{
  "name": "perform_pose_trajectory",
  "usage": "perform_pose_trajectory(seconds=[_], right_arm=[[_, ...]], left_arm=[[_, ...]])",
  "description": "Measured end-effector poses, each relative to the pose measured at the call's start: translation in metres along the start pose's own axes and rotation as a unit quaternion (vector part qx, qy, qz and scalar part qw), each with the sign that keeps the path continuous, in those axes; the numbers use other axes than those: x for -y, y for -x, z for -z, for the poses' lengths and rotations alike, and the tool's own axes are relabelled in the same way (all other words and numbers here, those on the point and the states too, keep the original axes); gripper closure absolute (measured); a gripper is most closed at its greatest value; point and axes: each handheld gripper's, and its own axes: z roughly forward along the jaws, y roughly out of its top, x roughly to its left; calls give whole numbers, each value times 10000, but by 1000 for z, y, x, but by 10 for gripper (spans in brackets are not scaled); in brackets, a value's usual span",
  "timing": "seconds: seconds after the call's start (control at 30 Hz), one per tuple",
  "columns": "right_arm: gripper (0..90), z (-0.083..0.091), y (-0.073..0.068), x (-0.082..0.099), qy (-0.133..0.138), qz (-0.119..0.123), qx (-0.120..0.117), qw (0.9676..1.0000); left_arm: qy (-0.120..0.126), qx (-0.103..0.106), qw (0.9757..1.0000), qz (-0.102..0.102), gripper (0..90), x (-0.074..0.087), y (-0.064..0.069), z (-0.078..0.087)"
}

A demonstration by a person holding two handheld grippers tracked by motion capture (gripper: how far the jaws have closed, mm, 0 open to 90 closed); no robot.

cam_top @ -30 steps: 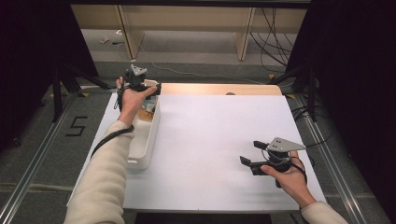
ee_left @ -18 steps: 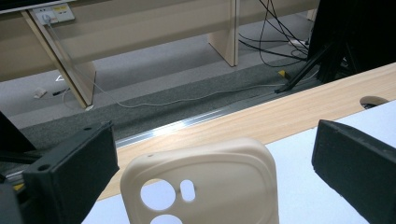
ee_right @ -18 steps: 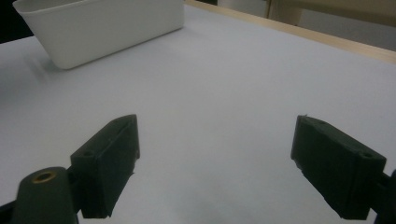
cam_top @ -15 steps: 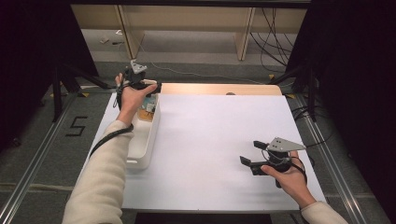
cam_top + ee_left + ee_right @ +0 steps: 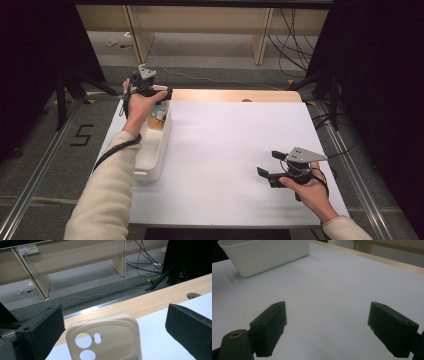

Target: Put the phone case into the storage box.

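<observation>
Cream, rubbery phone case stands between your left gripper's spread jaws, over the white bin's far end. It looks light and floppy; pinch its solid side edges, avoiding the camera cutouts. Right gripper rests released, near right.

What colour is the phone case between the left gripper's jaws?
The phone case is cream-beige, clearest in the left gripper view.

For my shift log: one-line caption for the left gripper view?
Open left gripper frames a beige phone case, upright between its jaws, untouched, above the white table.
</observation>
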Motion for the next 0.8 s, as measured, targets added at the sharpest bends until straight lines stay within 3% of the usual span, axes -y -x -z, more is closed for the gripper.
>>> perform_pose_trajectory(seconds=[0.63,0.7,0.8], right_arm=[[162,0,0,0,14,-9,-3,10000],[162,0,0,0,15,-10,-3,10000],[162,1,0,0,5,-7,-4,10000]], left_arm=[[106,263,9996,-36,24,-4,12,23],[107,348,9993,125,27,-3,15,27],[112,426,9990,118,28,-2,16,31]])
